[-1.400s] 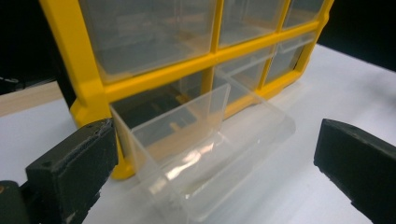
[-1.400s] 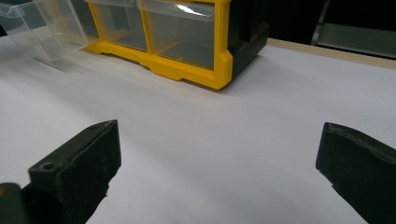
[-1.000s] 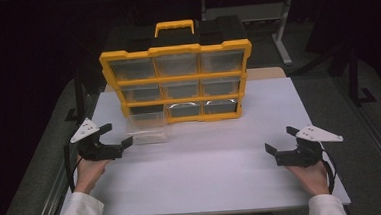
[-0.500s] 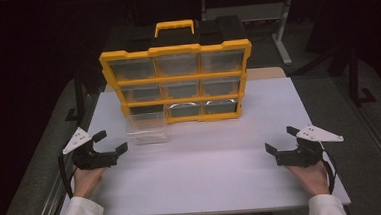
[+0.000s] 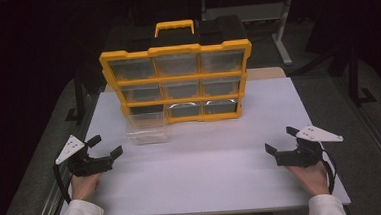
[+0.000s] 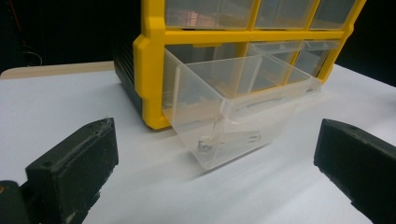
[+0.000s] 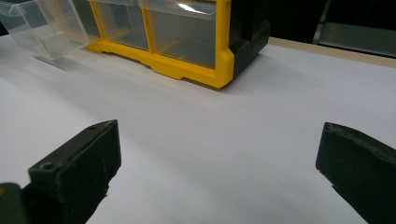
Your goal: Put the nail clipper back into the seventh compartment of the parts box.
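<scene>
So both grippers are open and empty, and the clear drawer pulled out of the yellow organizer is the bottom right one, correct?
Not quite. The pulled-out clear drawer is the bottom left one of the yellow organizer, as the high view shows; the left gripper view has it straight ahead. The rest holds: the left gripper and the right gripper are both open and empty.

A white table top (image 5: 207,166) lies on a wider grey surface (image 5: 366,142). The room behind is dark, with black metal frame legs (image 5: 79,94) at the left and right. A pale grey table leg (image 5: 280,37) stands in the background, upper right.
</scene>
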{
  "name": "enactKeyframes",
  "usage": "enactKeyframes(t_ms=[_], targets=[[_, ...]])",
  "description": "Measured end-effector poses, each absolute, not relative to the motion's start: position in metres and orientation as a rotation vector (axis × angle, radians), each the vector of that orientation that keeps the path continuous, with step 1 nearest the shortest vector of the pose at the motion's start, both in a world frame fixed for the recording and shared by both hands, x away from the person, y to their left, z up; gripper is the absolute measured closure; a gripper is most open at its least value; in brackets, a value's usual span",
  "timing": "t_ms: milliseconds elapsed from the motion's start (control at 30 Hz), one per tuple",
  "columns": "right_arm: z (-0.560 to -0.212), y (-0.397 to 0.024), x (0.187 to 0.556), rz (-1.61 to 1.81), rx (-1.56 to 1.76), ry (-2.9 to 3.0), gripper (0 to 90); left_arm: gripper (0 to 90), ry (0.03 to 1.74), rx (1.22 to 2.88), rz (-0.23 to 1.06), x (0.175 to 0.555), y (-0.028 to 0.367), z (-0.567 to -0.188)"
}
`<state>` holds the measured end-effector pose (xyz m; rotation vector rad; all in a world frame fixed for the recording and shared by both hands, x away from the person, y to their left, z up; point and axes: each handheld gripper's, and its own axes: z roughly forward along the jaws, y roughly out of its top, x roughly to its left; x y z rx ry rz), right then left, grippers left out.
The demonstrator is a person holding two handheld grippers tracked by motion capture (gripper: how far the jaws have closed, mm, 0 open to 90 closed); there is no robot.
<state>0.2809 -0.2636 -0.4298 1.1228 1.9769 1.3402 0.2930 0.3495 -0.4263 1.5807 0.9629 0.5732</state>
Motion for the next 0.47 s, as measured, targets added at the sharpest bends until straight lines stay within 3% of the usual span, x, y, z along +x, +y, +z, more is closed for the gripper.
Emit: enactKeyframes(t_ms=[467], targets=[[-0.4313,-0.2638,0.2804,1.342,1.134,1.978,0.0,0.0,0.978,1.581,0.567,0.2925,0.3513,-0.4353]])
